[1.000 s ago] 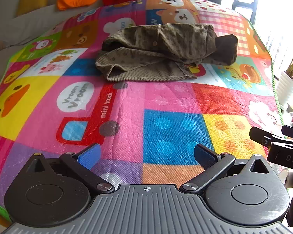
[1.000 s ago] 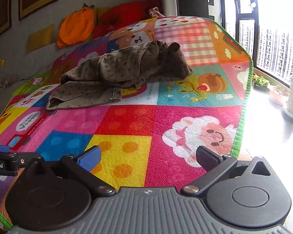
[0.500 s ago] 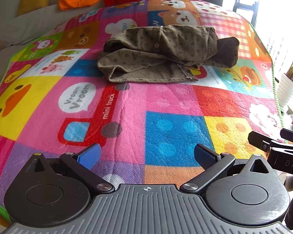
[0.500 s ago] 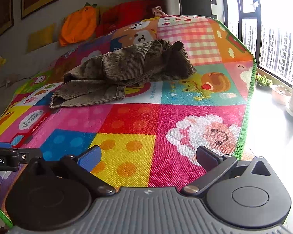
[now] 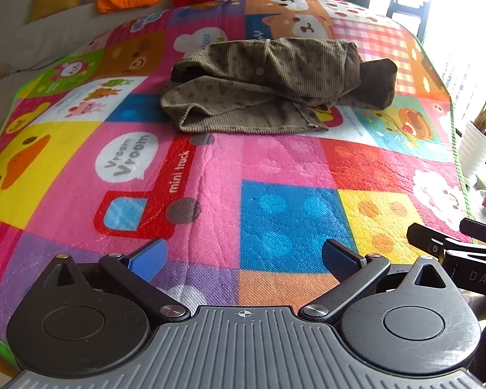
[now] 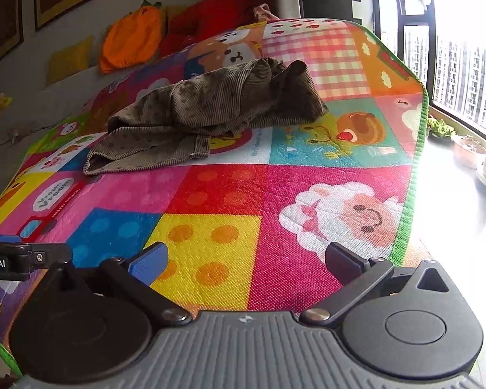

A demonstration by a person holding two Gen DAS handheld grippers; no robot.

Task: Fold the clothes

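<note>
Corduroy clothes (image 5: 269, 87) lie in a rumpled brown heap on the far half of the play mat (image 5: 275, 214), well apart from both of my grippers. The heap is dotted olive-brown cloth, bunched and partly doubled over itself, with a hemmed edge toward me and a darker lump at its right end; I cannot tell from here what kind of garment it is. In the right wrist view the same heap (image 6: 207, 113) sits left of centre, covering part of a round red picture on the mat and lying near the checked pink square. My left gripper (image 5: 243, 257) is released, its blue-padded fingers (image 5: 147, 259) spread wide and holding nothing, poised above the near part of the mat over the blue dotted square. My right gripper (image 6: 244, 261) is also released and empty, fingers (image 6: 149, 264) wide apart above the yellow dotted square, near the sheep picture and the mat's green right edge. Part of the right gripper shows at the right edge of the left view, and part of the left gripper at the left edge of the right view, so the two are side by side. Beyond the mat are an orange cushion (image 6: 129, 43) and a red one (image 6: 210, 16) against the wall, and a white plant pot (image 5: 476, 152) stands off the mat's right side by the bright window.
</note>
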